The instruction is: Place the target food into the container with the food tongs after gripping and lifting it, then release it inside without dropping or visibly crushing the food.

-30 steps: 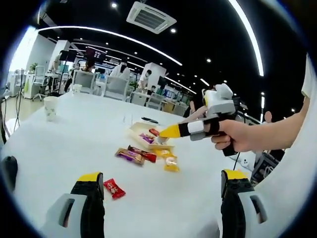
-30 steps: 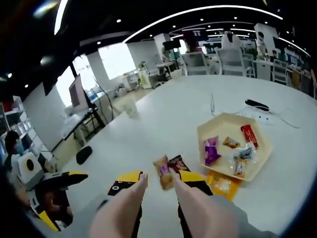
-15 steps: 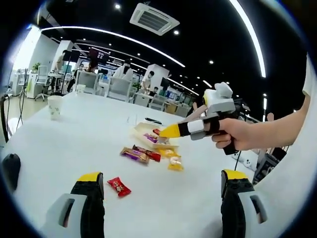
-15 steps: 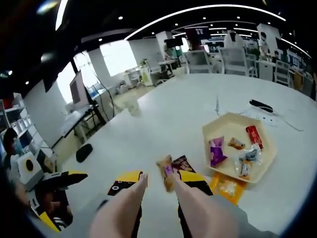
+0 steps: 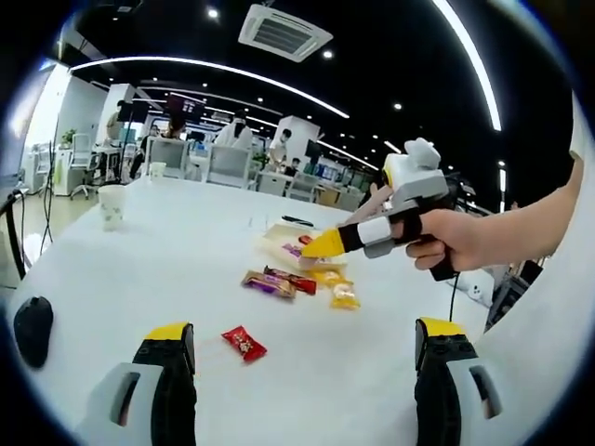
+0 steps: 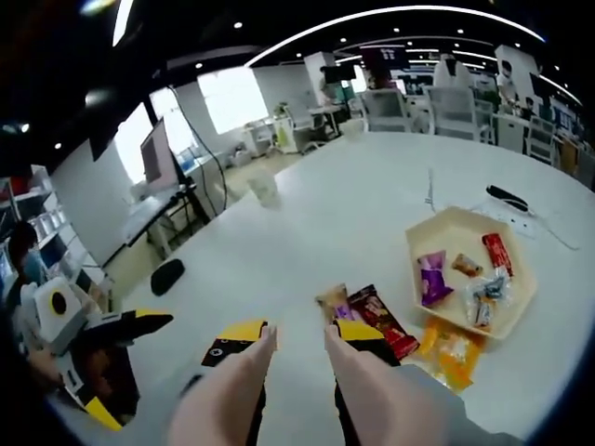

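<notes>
Left claw [image 5: 302, 358] stands wide apart and empty in the left gripper view, its two yellow-tipped jaws rising at either side of the bottom. Just ahead of its left jaw a small red candy [image 5: 244, 342] lies flat on the white surface [image 5: 121, 279], long axis slanting up-left to down-right. Farther ahead lie a purple-brown snack bar [image 5: 268, 283] and a red snack bar [image 5: 294, 280] side by side, then yellow packets [image 5: 338, 290], and behind them the beige tray [image 5: 275, 243]. The right claw [image 5: 311, 249], held in a hand [image 5: 456, 242], hovers above the tray's near edge; whether its jaws are apart I cannot tell from here.

From the right gripper view, the right claw [image 6: 296, 336] carries pale tongs [image 6: 293, 372] whose arms stand slightly apart with nothing between their tips. Just past the tips lie the two snack bars, their long axes running away and to the right. Right of them sits the tray [image 6: 437, 232], already holding several wrapped snacks [image 6: 465, 274].

By my judgement some pieces are placed, while the bars, the yellow packets and the candy remain; the next grip is not yet made.
</notes>
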Demonstrator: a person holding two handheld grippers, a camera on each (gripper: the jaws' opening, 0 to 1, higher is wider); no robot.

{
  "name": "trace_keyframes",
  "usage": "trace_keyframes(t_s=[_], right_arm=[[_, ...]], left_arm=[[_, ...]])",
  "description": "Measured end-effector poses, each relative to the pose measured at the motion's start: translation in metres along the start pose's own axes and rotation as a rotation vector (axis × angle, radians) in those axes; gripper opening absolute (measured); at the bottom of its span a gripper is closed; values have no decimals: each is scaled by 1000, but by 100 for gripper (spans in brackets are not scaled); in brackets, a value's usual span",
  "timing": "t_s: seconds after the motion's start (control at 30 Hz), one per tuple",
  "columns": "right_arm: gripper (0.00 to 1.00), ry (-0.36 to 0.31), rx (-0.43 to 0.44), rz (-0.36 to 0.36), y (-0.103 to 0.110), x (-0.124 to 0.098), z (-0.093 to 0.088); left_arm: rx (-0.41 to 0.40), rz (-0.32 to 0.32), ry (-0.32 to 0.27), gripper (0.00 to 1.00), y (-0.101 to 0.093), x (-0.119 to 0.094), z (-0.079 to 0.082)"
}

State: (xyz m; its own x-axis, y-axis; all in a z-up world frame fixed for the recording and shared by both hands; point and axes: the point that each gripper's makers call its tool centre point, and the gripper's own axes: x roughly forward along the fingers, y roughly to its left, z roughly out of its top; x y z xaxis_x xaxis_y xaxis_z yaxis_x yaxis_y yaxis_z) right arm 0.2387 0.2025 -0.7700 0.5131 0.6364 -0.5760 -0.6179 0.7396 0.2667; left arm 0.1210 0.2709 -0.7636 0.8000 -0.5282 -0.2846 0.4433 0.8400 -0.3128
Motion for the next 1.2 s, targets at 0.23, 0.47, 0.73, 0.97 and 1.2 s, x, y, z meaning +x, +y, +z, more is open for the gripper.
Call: trace_keyframes(t_s=[0.23,0.47,0.73,0.97,1.2], right_arm=[[27,11,5,19,9,4,-3],[27,11,31,52,25,9,-9],[27,10,31,77,35,12,-7],[28,41,17,92,50,20,-19],[28,58,0,109,64,25,-27]], left_arm=[[9,3,-1,99,2,0,1],[2,-2,-2,99,3,1,-1],[10,-25,-7,99,2,4,2],[22,-40,-44,99,2,2,12],[55,-63,-14,99,-3,0,5]])
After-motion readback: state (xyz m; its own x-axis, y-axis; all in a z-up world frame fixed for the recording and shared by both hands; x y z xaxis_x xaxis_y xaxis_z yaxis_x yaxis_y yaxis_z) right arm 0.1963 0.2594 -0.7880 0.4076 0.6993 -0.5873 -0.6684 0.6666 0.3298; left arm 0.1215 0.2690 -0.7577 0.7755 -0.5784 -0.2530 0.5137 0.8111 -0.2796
